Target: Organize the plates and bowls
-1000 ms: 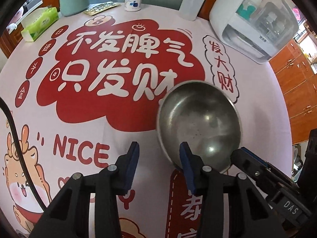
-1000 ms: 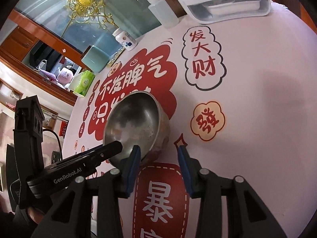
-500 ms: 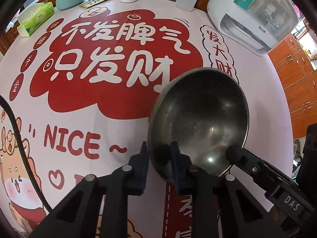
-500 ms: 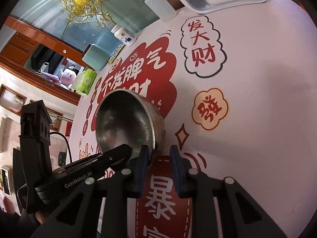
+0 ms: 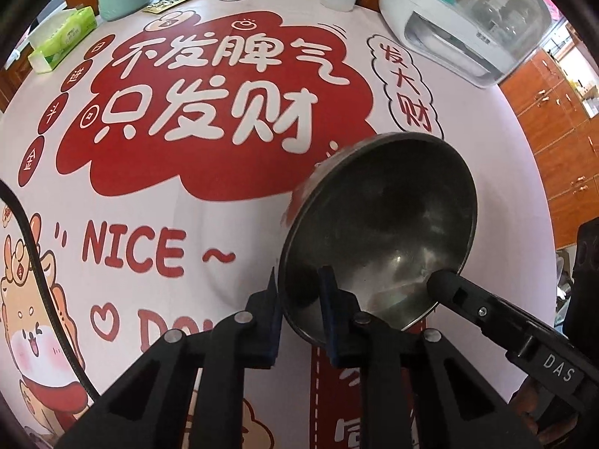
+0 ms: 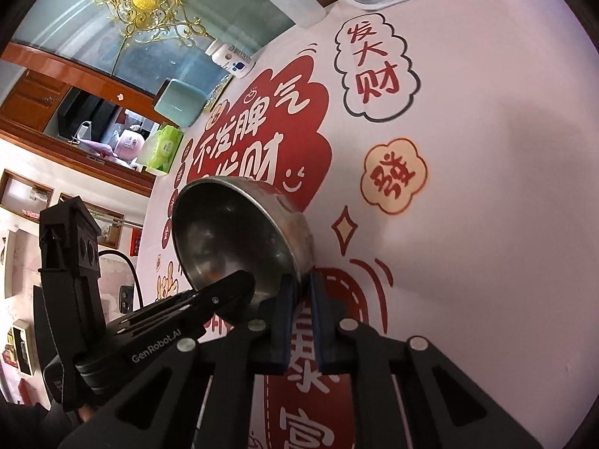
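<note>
Bowl [image 5: 389, 217]: one, steel, tilted; left tongs [image 5: 299, 299], right tongs [image 6: 299, 295] both clamp rim.

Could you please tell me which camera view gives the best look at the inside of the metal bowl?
The left wrist view: it looks almost straight into the metal bowl, showing nearly the whole interior and rim. The right wrist view sees the bowl tilted and smaller, with part of its inside hidden behind the left gripper.

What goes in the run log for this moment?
left gripper: shut on round steel bowl rim | right gripper: shut on same rim | bowl: tilted over printed tablecloth
</note>
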The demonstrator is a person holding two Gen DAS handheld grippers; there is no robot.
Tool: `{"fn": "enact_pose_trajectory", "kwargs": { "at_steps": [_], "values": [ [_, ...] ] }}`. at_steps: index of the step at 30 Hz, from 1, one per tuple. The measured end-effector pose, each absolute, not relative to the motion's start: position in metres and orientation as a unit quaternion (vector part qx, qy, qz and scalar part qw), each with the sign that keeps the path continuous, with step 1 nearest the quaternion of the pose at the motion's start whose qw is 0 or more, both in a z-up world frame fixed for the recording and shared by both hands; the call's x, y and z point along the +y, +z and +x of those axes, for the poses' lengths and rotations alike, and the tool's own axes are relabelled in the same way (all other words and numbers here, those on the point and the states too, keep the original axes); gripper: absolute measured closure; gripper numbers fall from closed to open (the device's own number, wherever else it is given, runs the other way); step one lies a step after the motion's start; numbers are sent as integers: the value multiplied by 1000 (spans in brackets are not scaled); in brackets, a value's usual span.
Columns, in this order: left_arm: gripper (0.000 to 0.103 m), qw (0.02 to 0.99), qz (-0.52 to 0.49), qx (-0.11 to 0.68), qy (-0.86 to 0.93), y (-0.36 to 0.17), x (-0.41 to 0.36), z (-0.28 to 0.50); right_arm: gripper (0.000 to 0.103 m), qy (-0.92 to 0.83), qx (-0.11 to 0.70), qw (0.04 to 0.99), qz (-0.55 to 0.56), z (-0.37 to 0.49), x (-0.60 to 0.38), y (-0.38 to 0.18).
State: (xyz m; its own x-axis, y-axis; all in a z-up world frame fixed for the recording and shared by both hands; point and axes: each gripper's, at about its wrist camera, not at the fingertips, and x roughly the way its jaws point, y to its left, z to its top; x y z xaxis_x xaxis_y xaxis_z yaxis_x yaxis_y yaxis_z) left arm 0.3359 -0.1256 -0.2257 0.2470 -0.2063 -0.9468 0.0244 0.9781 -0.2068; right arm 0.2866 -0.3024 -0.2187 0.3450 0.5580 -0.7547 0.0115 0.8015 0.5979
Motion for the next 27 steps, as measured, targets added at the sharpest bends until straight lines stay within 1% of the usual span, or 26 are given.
{"fn": "enact_pose_trajectory", "kwargs": {
  "at_steps": [14, 27],
  "values": [
    [87, 777, -49, 621, -92, -211, -141, 295, 94, 165, 549, 773, 270, 236, -315, -206],
    [86, 777, -44, 621, -97, -185, -139, 229, 94, 182, 552, 773, 255, 181, -313, -186]
  ]
}}
